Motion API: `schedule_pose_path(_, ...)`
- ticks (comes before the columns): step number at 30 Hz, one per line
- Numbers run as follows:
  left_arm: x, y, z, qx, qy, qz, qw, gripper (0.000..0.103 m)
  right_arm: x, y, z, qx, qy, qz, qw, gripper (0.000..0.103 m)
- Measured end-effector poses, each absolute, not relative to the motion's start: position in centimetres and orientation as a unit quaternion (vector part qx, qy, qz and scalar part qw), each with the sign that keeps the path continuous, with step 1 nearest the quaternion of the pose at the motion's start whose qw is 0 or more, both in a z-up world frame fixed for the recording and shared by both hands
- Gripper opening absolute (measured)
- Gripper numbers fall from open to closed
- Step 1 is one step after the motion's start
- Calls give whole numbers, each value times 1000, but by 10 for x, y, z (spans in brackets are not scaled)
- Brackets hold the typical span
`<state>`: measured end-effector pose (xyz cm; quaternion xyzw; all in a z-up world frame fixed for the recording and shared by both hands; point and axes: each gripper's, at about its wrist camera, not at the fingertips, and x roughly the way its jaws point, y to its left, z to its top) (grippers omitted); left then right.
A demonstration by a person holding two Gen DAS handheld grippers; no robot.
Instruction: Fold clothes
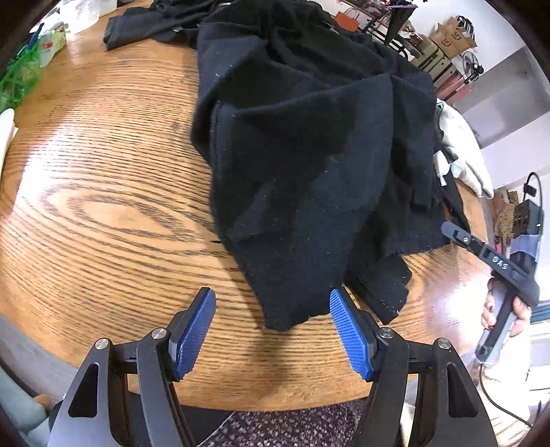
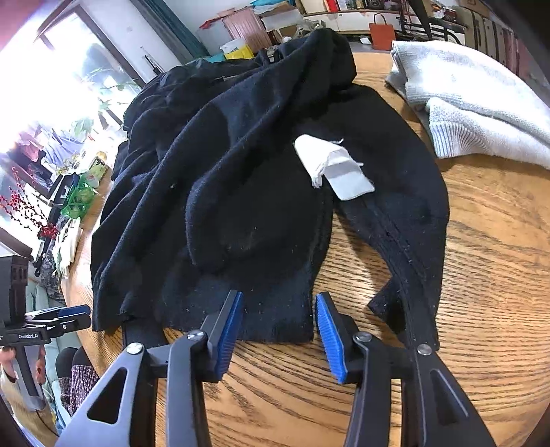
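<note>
Blue-padded fingers of the left tool [image 1: 271,335] stand apart over bare wood, pads touching nothing; a pointed corner of the black garment [image 1: 309,165] lies just ahead, between the two finger lines but clear of both pads. The right tool [image 2: 279,335] is likewise parted and empty, its fingers set either side of a squared hem of the same garment, with no pad pressing the cloth as far as its own view shows. Seen from the left wrist, that right tool sits at the garment's far edge in the person's hand [image 1: 495,306].

Outward from the tools, the black garment sprawls in a rumpled heap across the middle of the round wooden desk [image 1: 103,213], layers bunched over each other, a long strip with a seam trailing toward the near rim, and a white care label [image 2: 335,168] turned up on top. Beyond it a white knit garment [image 2: 481,113] rests on the far side of the desk, already doubled over into a loose stack. More dark cloth [image 1: 147,25] lies at the far edge.

Judging by this, the black piece is barely started: it is unspread and unfolded, with no grip on it yet. Flattening it and making every fold remain
</note>
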<state>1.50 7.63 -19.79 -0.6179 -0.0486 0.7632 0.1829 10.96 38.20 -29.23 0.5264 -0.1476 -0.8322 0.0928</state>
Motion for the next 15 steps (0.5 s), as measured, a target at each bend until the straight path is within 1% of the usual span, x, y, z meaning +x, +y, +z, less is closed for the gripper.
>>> schedule_pose_path(6,13,94,-202,-619,-58,758,197,70,110,388,-293,527,-156,-829,104,49)
schedule_pose_path(11,9,96,-204,-614,-105,758,193,71,108,385,-293,528,-158,-826,119,52)
schedule_pose_path(13,7,95,-206,-612,-123,758,190,71,109,382,-292,530,-145,-827,120,49)
schedule_pose_path(14,7,95,-206,-611,-131,757,190,71,110,380,-291,531,-135,-828,119,42)
schedule_pose_path(15,7,96,-207,-610,-134,758,190,71,111,378,-290,532,-124,-829,118,37)
